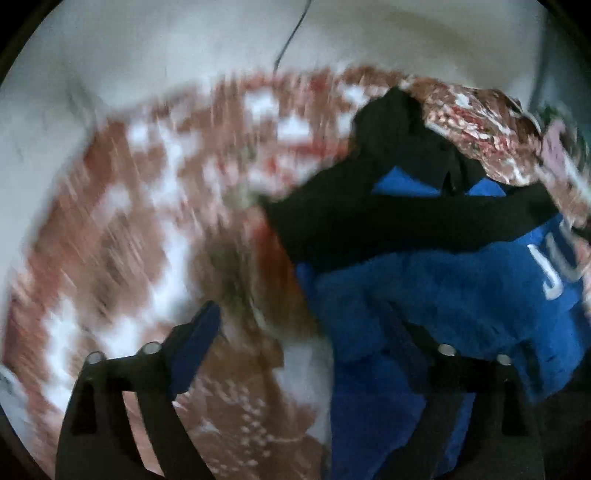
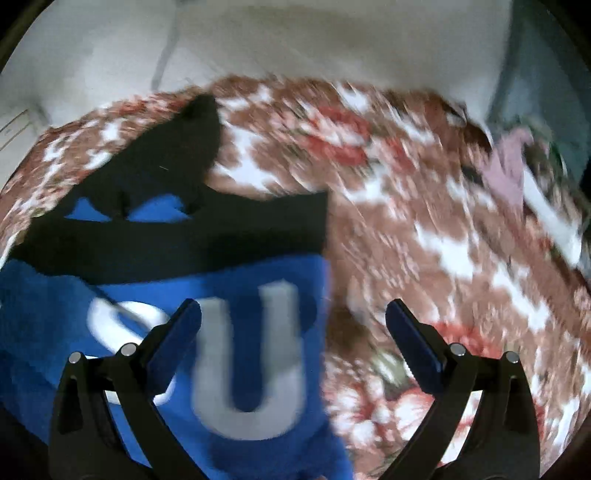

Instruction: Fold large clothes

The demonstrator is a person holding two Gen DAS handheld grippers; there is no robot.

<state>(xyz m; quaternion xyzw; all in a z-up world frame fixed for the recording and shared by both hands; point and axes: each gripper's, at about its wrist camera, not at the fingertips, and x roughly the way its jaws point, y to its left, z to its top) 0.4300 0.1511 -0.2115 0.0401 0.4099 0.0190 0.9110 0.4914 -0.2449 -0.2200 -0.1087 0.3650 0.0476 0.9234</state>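
Observation:
A blue garment (image 1: 443, 295) with a black band and white letters lies bunched on a floral bedspread (image 1: 129, 221), to the right in the left wrist view. My left gripper (image 1: 306, 332) hovers over its left edge with jaws wide open; its left finger (image 1: 195, 339) is over the bedspread, while its right finger is dim against the blue cloth. In the right wrist view the garment (image 2: 240, 266) fills the lower left, showing a large white letter U. My right gripper (image 2: 291, 321) stands open above the garment's right edge, with nothing pinched between its pads.
The brown, red and white bedspread (image 2: 443, 240) covers the whole surface. A pale wall (image 2: 295, 37) rises behind it. A pink cloth (image 2: 506, 173) lies at the far right near a dark greenish object. A thin dark cable (image 1: 291, 33) hangs down the wall.

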